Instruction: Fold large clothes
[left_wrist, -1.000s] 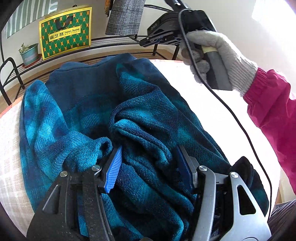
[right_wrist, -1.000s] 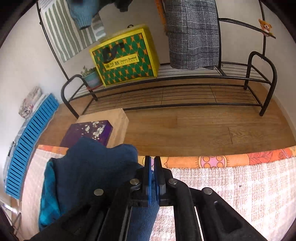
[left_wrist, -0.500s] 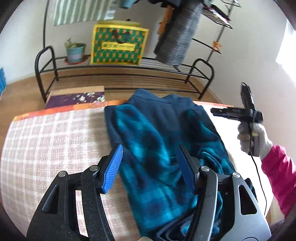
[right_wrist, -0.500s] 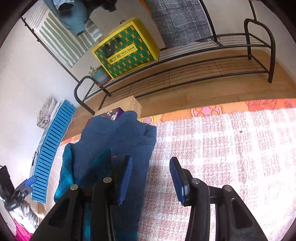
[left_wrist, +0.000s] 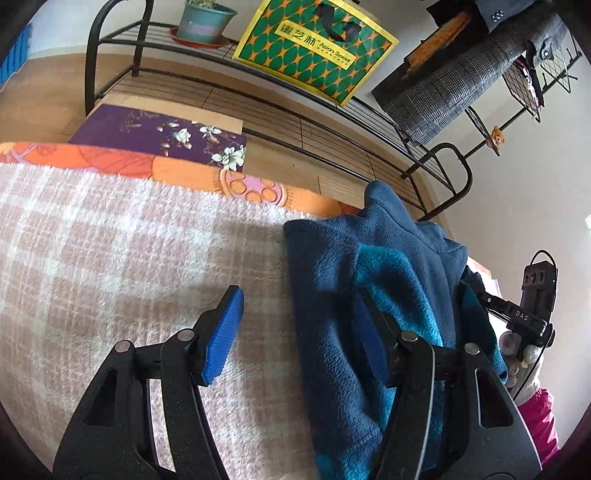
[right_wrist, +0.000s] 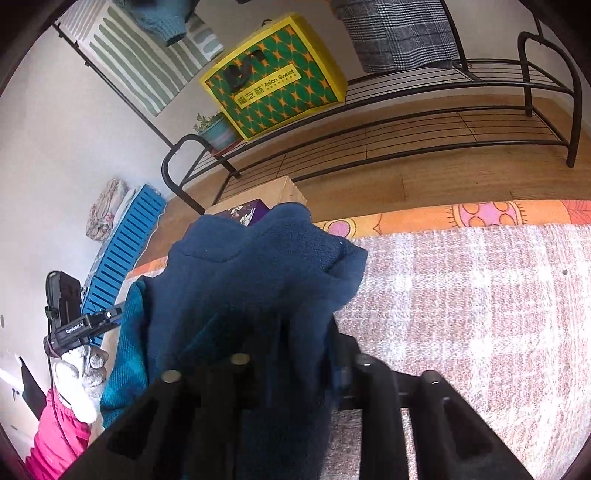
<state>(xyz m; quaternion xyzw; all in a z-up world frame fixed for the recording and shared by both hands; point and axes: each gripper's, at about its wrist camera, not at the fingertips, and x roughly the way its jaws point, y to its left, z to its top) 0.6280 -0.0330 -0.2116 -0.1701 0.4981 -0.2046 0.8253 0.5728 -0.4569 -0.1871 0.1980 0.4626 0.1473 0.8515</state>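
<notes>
A blue and teal fleece garment (left_wrist: 388, 280) lies bunched on the pink-and-white checked blanket (left_wrist: 110, 258). My left gripper (left_wrist: 295, 328) hovers over the garment's left edge. Its jaws stand apart and are closing slightly; blanket and the fleece's border lie between them, and the pads do not press on either. In the right wrist view the fleece (right_wrist: 258, 280) drapes over my right gripper (right_wrist: 306, 347) and hides its fingertips. Those jaws are closing, pinched on a fold of the fleece. A grey-gloved hand (right_wrist: 81, 369) holds the left gripper's handle (right_wrist: 70, 321).
Past the bed's orange patterned edge (left_wrist: 110, 162) is wooden floor with a purple floral box (left_wrist: 159, 136). A black metal rack (right_wrist: 443, 122) carries a yellow-green bag (left_wrist: 317, 48) and a potted plant (left_wrist: 205, 22). A grey plaid garment (right_wrist: 399, 33) hangs above. A blue slatted crate (right_wrist: 122, 251) leans at the left wall.
My left gripper has come out of the bunched fleece and swung left to its edge over the blanket. My right gripper opened, sank, and closed on the fleece.
</notes>
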